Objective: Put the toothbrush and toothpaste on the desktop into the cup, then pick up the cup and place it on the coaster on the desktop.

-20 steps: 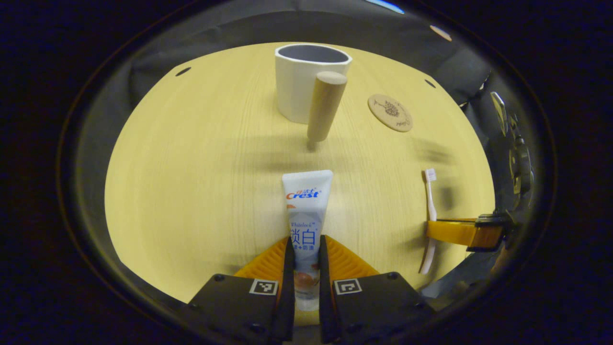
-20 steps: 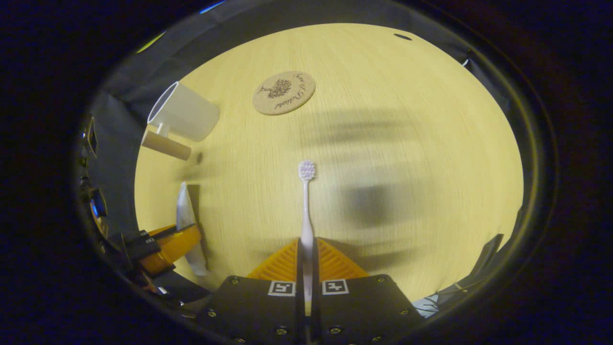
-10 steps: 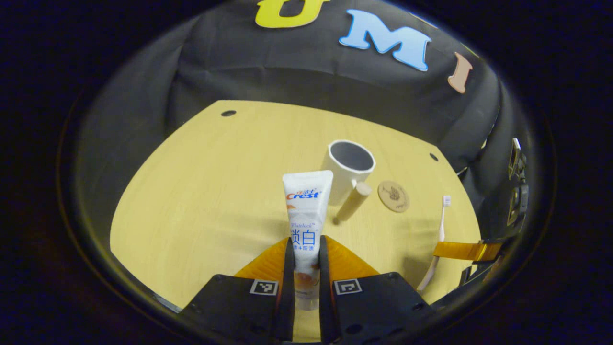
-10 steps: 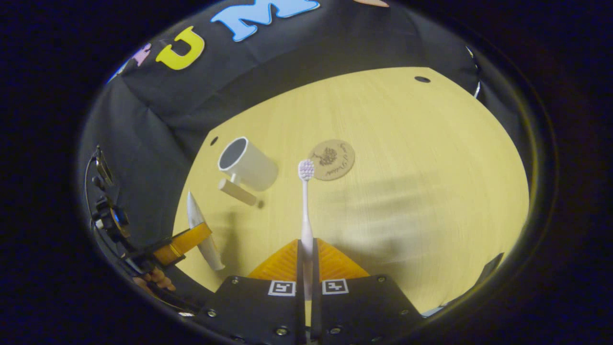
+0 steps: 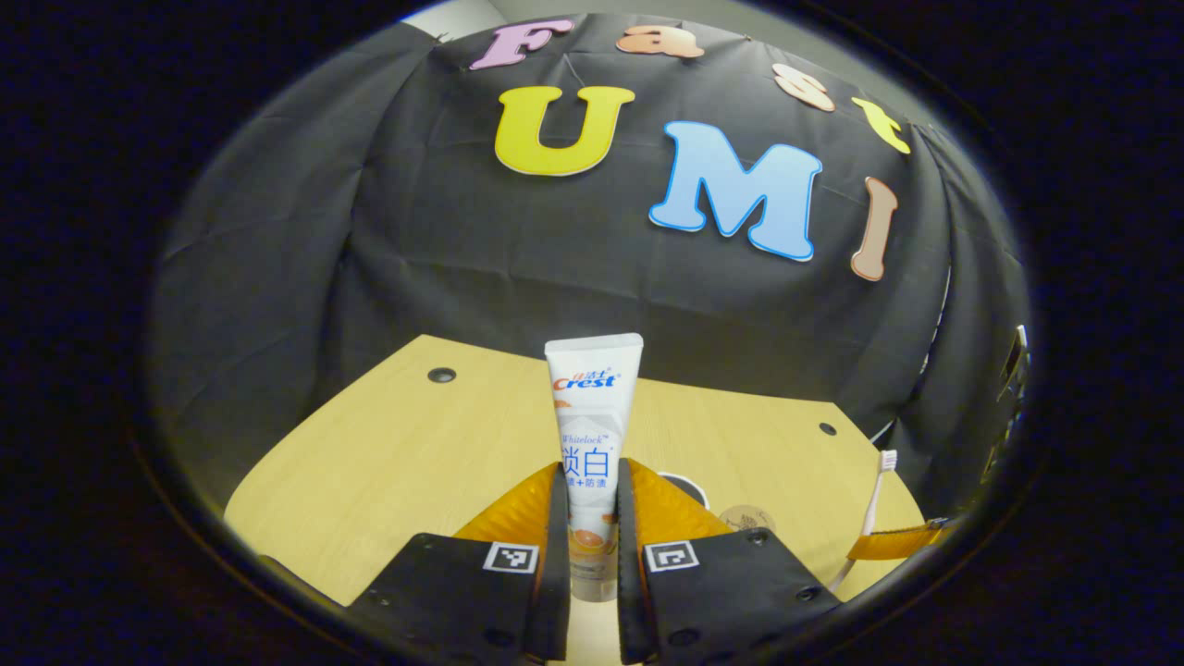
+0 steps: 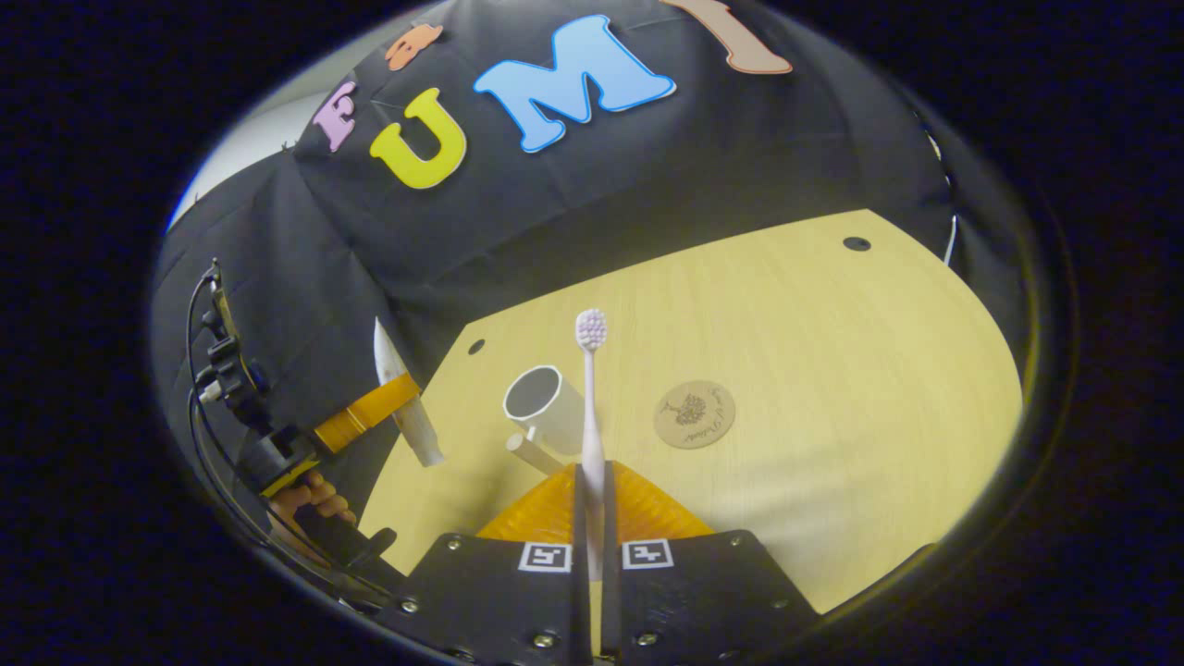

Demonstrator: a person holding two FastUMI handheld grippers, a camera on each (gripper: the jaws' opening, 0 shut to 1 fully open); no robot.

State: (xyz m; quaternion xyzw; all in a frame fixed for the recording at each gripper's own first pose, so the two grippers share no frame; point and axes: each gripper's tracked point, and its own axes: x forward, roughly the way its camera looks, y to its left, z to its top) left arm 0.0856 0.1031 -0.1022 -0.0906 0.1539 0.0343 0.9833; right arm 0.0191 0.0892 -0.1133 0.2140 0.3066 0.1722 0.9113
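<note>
In the left gripper view, the left tool is clamped on the toothpaste, standing up at frame centre above the table. In the right gripper view, the right tool pinches the toothbrush, bristles up; the cup and coaster rest on the table just beyond, centre frame.

Black cloth wall, wooden desktop

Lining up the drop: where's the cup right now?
In the right gripper view the cup stands on the desktop, just left of the held toothbrush, with the coaster to its right.
</note>
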